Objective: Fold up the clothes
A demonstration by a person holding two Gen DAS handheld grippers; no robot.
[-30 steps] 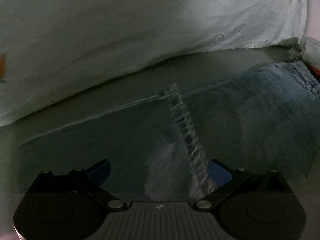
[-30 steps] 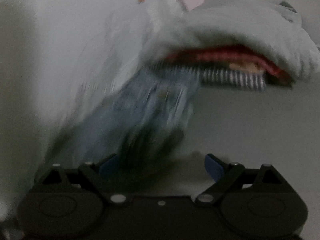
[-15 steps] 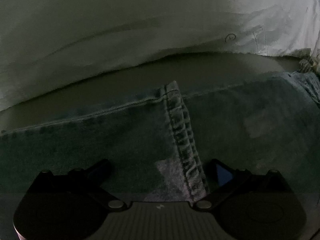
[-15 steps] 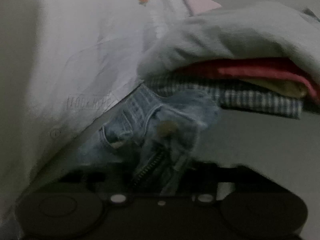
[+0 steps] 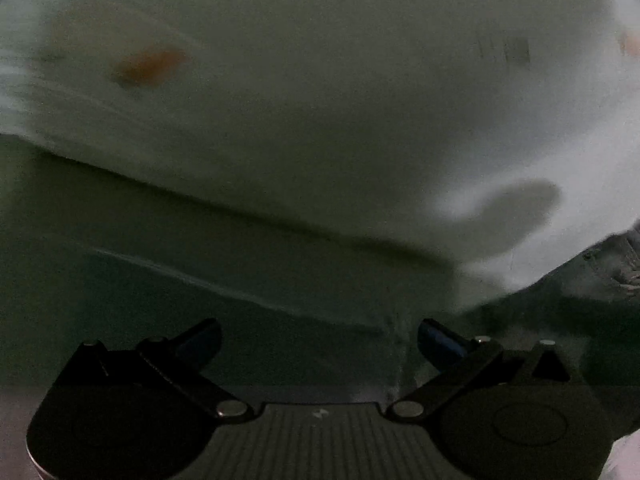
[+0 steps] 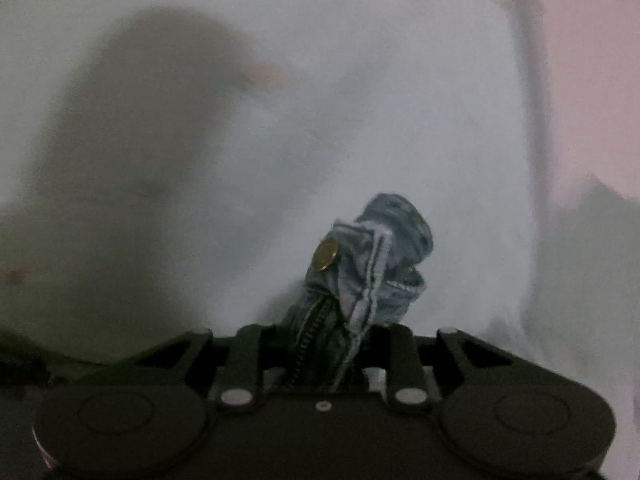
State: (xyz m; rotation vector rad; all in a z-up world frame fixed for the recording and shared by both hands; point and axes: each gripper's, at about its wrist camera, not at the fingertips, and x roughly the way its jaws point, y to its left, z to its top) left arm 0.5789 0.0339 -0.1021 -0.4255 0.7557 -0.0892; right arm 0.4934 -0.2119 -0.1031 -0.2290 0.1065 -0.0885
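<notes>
The left gripper (image 5: 318, 334) is black, with two round bumps, shiny silver screws, a ridged grey middle and blue pads on its fingers (image 5: 440, 338). The right gripper (image 6: 324, 340) is black too, with silver screws and round bumps.

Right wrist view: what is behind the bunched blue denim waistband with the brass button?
Behind the bunched blue denim waistband hangs blurred pale white cloth. The denim covers the fingers clamped on it, and what lies beneath.

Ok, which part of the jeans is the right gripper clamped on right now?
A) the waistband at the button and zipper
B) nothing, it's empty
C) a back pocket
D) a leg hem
A: the right gripper is shut on the jeans, with the brass button and zipper bunched between its fingers.
</notes>
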